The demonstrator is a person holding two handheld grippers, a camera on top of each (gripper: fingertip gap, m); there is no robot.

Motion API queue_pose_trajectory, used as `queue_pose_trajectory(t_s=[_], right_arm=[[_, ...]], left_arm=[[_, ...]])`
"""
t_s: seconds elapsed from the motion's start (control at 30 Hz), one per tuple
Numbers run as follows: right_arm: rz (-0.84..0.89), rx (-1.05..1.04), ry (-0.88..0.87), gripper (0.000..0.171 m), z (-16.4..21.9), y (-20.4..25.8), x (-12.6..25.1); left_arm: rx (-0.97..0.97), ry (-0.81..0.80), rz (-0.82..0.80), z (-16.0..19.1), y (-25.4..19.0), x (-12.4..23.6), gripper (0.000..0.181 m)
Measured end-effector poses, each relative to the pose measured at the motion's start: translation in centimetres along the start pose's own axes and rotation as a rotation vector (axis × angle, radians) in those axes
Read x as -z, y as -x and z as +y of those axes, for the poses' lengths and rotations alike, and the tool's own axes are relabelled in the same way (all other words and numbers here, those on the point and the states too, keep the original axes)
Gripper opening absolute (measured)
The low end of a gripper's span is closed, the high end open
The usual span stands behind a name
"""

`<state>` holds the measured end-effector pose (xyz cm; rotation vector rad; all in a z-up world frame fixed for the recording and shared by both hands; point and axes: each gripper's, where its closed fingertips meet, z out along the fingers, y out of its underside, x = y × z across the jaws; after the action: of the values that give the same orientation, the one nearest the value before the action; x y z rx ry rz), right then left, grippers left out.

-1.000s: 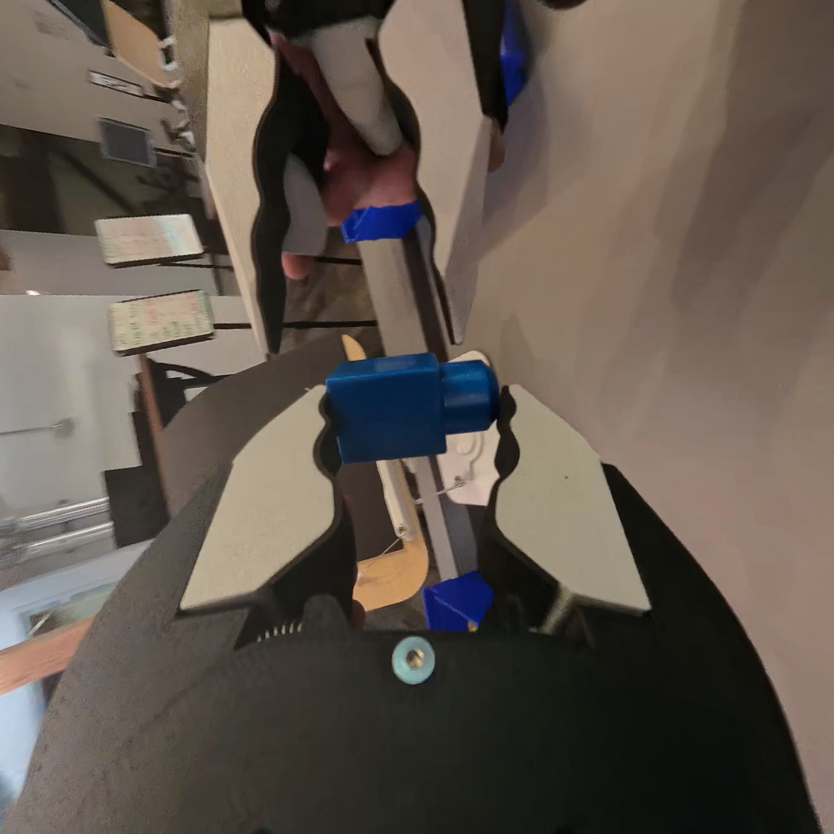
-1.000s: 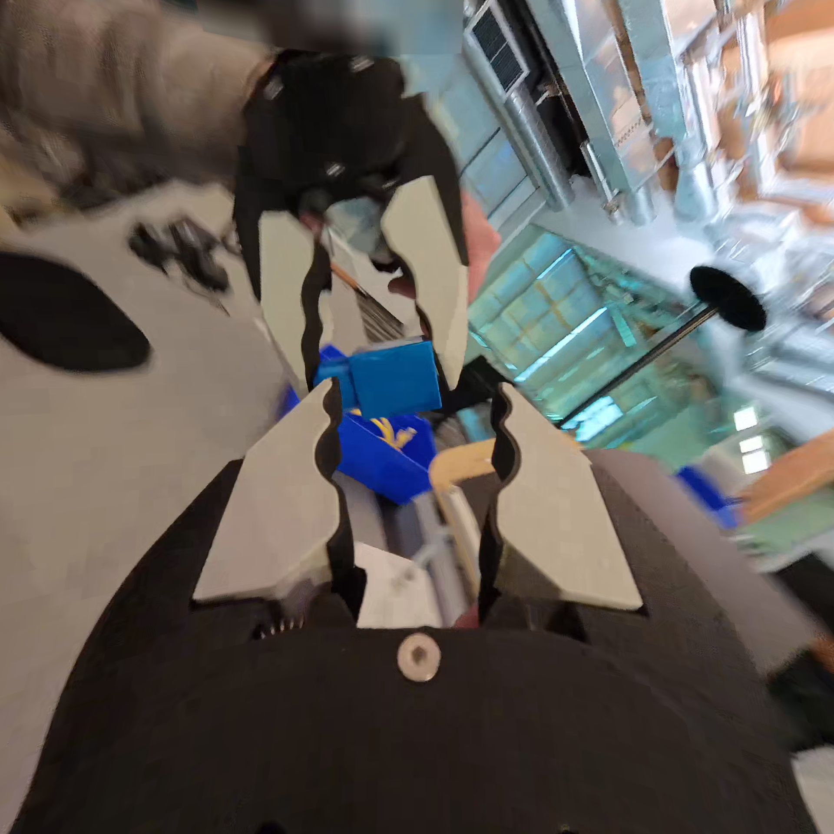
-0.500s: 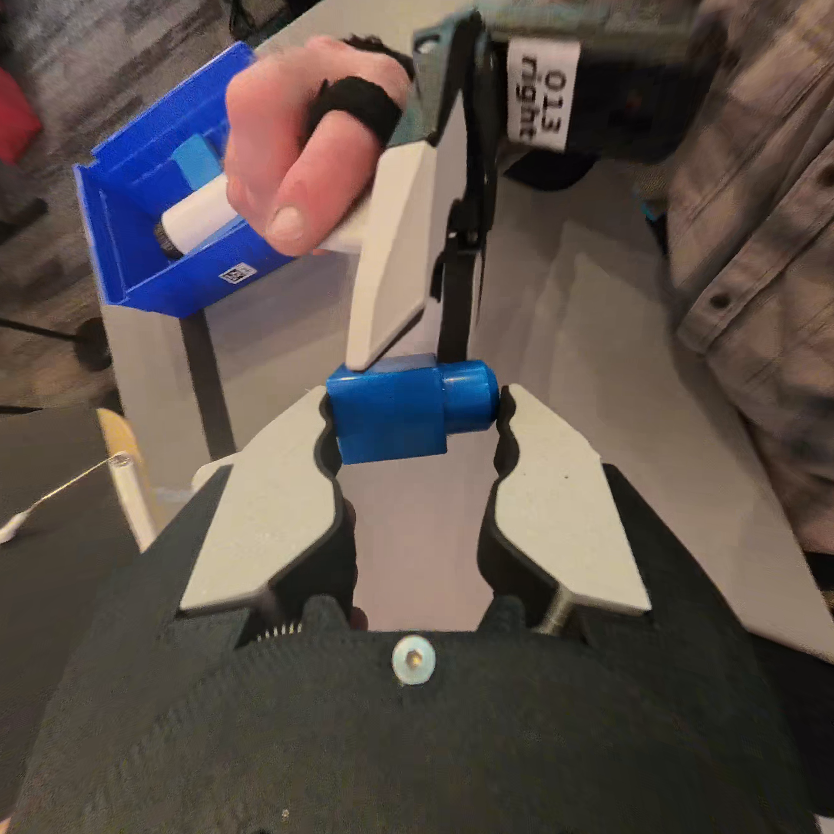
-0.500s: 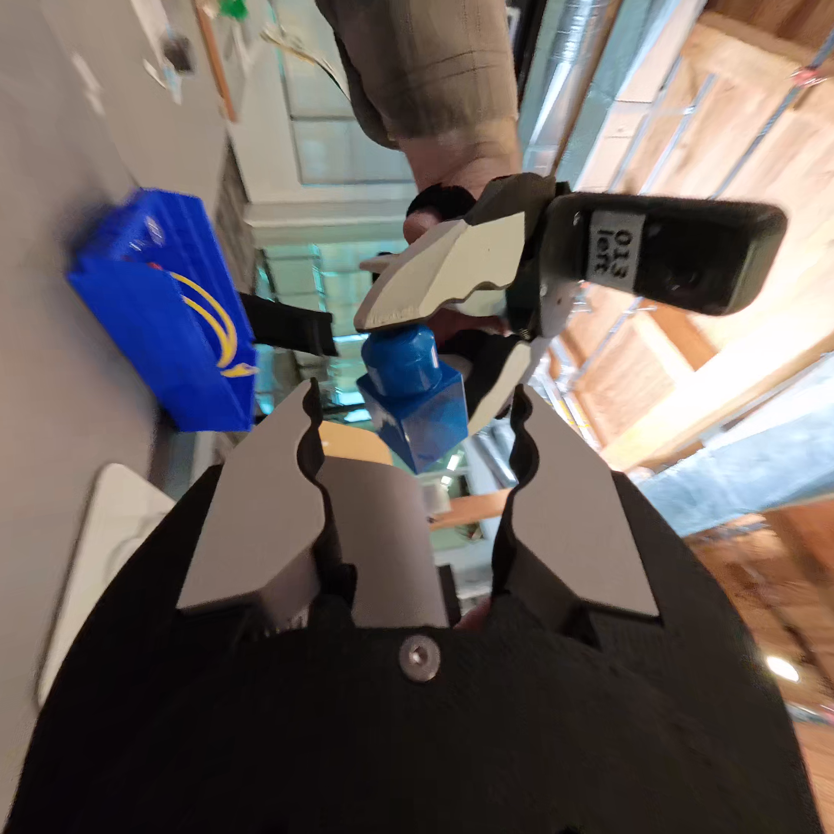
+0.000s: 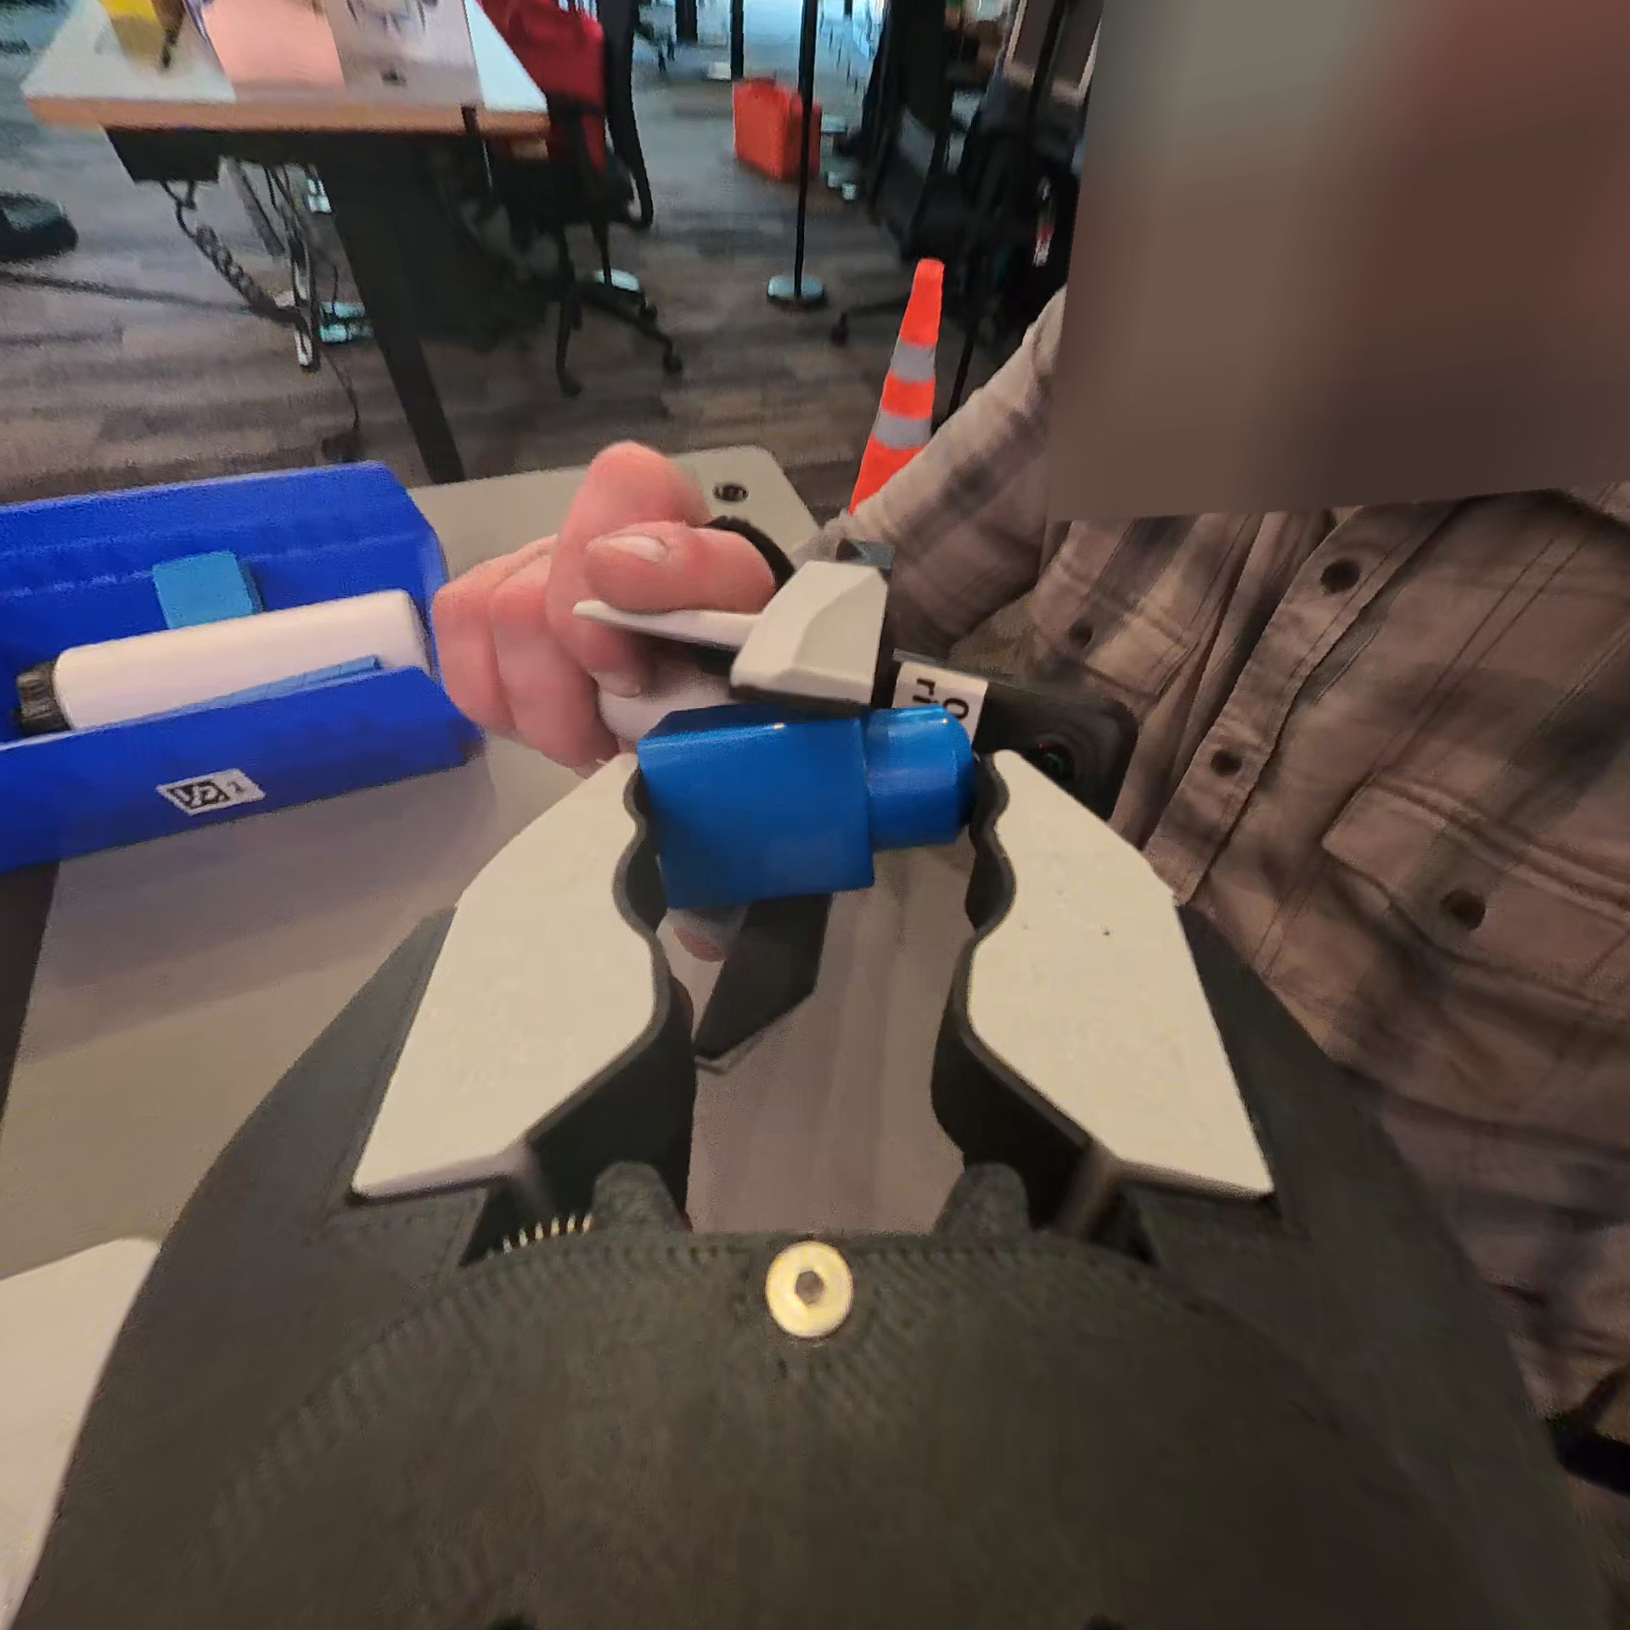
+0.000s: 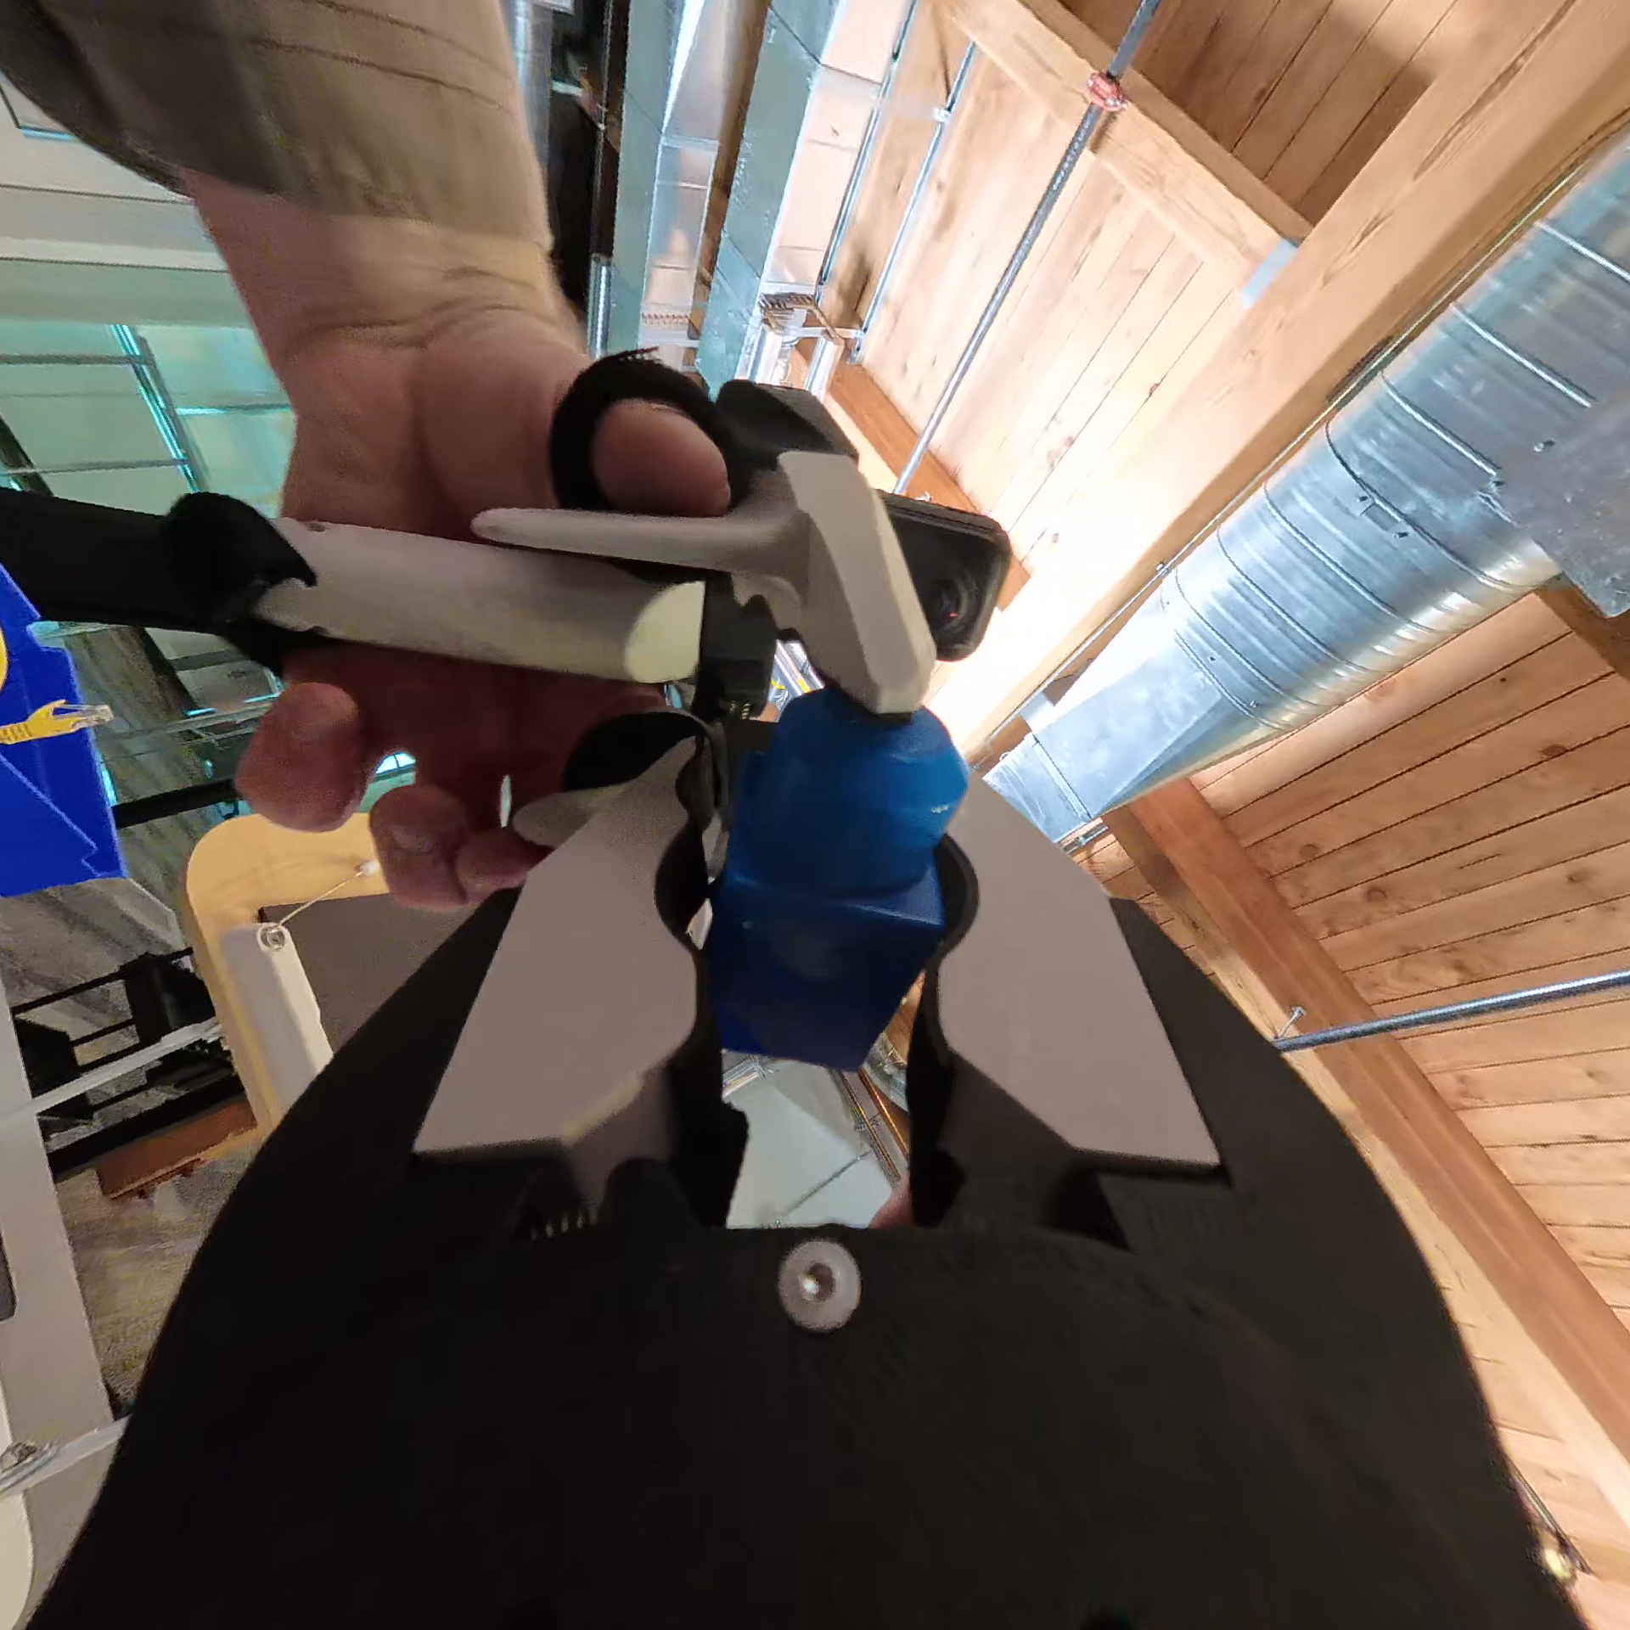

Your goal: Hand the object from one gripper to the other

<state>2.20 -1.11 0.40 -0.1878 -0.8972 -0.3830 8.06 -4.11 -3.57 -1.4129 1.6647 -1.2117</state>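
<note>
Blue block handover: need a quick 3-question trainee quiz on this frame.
1. True or false: the blue block lies inside the blue bin.
2. What lies in the bin? A) a white cylinder B) a yellow ball C) a spoon
3. Which gripper clamps the block end to end, from its cube face to its round end?

Key: 1 false, it is held in the air beside the bin. 2 A. 3 the left gripper.

The blue block [image 5: 776,811] looks like smooth, slightly glossy plastic; the jaws are matt grey, the ceiling boards [image 6: 1147,291] bare wood.
</note>
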Motion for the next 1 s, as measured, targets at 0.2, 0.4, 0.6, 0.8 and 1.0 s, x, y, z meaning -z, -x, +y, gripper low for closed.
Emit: queue_pose_trajectory(t_s=[0.2, 0.4, 0.6, 0.8, 1.0], right_arm=[[-0.037, -0.047, -0.003, 0.041, 0.0, 0.4, 0.0], [-0.061, -0.093, 0.014, 0.039, 0.4, 0.4, -0.1], [-0.128, -0.116, 0.009, 0.039, 0.7, 0.8, -0.2], [-0.419, -0.083, -0.035, 0.038, 0.8, 4.2, 0.7], [-0.762, -0.1, -0.119, 0.039, -0.7, 6.4, 3.9]], left_arm=[[-0.003, -0.09, 0.004, 0.0, 0.0, 0.0, 0.067], [0.007, -0.097, -0.027, -0.1, 0.4, 0.1, 0.067], [-0.035, -0.067, -0.125, 0.1, 0.8, 0.3, 0.077], [-0.102, 0.066, -0.248, 0.3, 1.2, 1.0, 0.099], [-0.172, 0.389, -0.247, 3.2, 0.8, 0.1, 0.105]])
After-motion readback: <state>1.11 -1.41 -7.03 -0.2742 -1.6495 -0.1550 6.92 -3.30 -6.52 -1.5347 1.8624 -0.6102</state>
